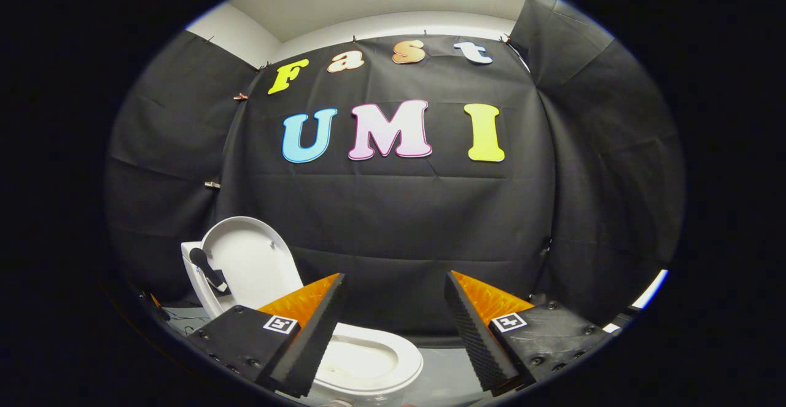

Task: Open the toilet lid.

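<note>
A black cloth wall [399,223] hangs in creased panels behind the whole scene, with a pale ceiling and a strip of white wall above it. Small clips pin the cloth along its upper edge.

Below it, on a grey floor [448,376], stands a white ceramic toilet [368,361]. Its oval seat and bowl opening lie just ahead of the jaws, partly hidden behind the left finger and reaching into the gap between the two fingers.

The white oval plastic toilet lid [252,259] is raised. It stands nearly upright, leaning back toward the cloth wall, its smooth inner face turned toward the camera, beyond and to the left of the left finger. A small dark fitting [209,269] sits against the lid's left edge, near the hinge; what it is cannot be told.

The gripper [393,333] points forward over the bowl, its jaws spread wide and released, with nothing between them. Neither finger touches the lid or the seat. Each finger shows a ribbed inner face, and a small square printed marker [280,324] sits on the body behind each.
</note>
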The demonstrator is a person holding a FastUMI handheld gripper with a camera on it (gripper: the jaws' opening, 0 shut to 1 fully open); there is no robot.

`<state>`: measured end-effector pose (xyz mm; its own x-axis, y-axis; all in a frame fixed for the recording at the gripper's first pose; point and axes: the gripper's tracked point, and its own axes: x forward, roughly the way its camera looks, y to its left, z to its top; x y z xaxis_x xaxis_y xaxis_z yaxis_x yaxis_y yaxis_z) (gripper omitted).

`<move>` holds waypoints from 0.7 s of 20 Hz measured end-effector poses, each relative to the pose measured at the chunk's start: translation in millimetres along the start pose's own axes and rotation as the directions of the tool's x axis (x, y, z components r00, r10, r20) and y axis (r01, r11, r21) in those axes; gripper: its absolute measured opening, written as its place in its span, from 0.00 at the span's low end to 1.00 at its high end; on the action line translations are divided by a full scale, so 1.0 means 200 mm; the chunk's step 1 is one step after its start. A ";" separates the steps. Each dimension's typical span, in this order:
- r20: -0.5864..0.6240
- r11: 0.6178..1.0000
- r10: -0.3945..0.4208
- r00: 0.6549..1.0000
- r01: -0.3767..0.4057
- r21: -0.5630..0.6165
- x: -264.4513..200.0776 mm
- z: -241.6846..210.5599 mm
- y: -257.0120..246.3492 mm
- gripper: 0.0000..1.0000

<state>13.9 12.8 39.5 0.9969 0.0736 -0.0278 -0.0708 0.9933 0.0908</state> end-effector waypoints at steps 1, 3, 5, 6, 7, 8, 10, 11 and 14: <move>0.003 1.000 0.000 1.000 0.000 -0.004 0.00 0.00 0.00 0.99; 0.004 1.000 0.000 1.000 0.000 -0.002 0.00 0.00 0.00 0.99; 0.000 1.000 0.001 1.000 -0.001 -0.001 0.00 -0.01 0.00 0.99; 0.000 1.000 0.004 1.000 -0.004 -0.001 0.00 -0.01 0.00 0.99; -0.002 1.000 0.003 1.000 -0.003 -0.003 -0.01 -0.01 0.01 0.99; -0.001 1.000 0.004 1.000 -0.004 -0.004 0.00 0.00 0.01 0.99; 0.004 1.000 0.007 1.000 -0.007 -0.001 0.00 0.01 0.01 0.99; 0.006 1.000 0.009 1.000 -0.009 0.001 0.00 0.01 0.02 0.99; 0.008 1.000 0.013 1.000 -0.013 -0.004 0.00 0.01 0.03 0.99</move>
<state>13.2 17.9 41.6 0.9961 0.0857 -0.0191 -0.0838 0.9927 0.0873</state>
